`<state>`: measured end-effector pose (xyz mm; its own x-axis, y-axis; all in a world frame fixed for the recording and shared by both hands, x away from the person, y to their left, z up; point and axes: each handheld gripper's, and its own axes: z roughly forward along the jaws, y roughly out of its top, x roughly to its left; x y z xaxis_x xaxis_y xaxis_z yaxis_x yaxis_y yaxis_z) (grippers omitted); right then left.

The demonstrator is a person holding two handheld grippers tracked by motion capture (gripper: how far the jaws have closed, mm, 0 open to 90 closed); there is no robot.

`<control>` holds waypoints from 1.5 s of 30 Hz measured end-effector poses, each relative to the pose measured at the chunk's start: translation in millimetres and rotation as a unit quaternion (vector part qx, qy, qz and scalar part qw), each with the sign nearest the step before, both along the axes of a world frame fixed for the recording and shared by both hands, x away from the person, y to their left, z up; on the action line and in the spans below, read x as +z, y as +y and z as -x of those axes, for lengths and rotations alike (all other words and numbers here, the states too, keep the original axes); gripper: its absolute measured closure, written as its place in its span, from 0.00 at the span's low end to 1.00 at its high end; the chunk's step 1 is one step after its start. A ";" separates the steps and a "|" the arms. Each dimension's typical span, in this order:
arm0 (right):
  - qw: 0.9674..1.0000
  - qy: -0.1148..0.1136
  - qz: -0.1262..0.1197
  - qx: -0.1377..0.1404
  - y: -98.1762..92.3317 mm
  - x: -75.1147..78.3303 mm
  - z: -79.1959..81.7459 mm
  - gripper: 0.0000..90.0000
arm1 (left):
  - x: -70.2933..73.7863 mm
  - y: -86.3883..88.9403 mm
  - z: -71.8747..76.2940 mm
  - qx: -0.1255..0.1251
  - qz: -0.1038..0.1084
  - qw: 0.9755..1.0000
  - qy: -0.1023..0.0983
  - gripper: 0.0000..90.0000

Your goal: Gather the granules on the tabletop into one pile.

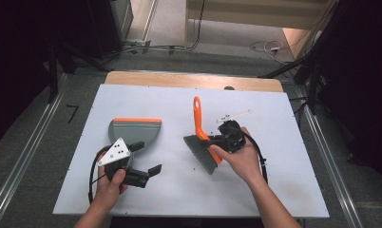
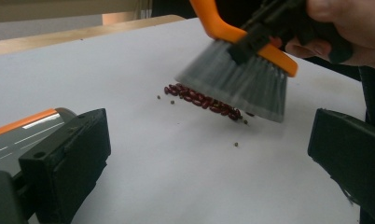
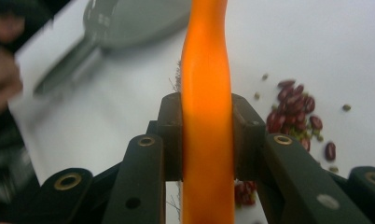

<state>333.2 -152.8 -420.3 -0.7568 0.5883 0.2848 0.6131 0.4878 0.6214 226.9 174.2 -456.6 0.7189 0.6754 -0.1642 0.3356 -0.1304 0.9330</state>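
Orange plastic brush (image 1: 202, 137), light and stiff-handled with soft bristles, sat clamped in the right tongs (image 1: 221, 139) mid-handle; left tongs (image 1: 146, 159) gaped empty at eight o'clock beside the dustpan (image 1: 134, 130).

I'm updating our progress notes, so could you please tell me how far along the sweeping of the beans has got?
Done: the right gripper is shut on the brush's orange handle, and the red beans lie gathered in a row beside the bristles. In hand: the brush is over that row. Left: the dustpan sits apart on the white tabletop, with no beans visible in it; the left gripper is open beside it, so the sweep into the pan remains.
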 end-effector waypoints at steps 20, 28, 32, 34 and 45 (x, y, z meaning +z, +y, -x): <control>0.981 -0.043 0.108 0.158 5.8 -25.8 29.4 0.76 | 4.4 2.5 1.8 0.013 0.003 1.000 -0.017 0.00; 0.977 -0.062 0.122 0.164 5.4 -29.9 15.0 0.75 | 3.4 2.2 1.7 0.011 0.002 1.000 -0.014 0.00; 0.978 -0.066 0.115 0.160 3.1 -32.4 7.9 0.75 | 3.5 -0.2 2.2 0.007 0.000 1.000 -0.014 0.00; 0.979 -0.066 0.111 0.158 2.7 -33.3 4.5 0.75 | 3.4 -0.7 2.1 0.006 -0.001 1.000 -0.014 0.00; 0.977 -0.083 0.118 0.159 2.8 -32.5 -3.2 0.75 | 1.8 -0.8 1.2 0.005 -0.002 1.000 -0.011 0.00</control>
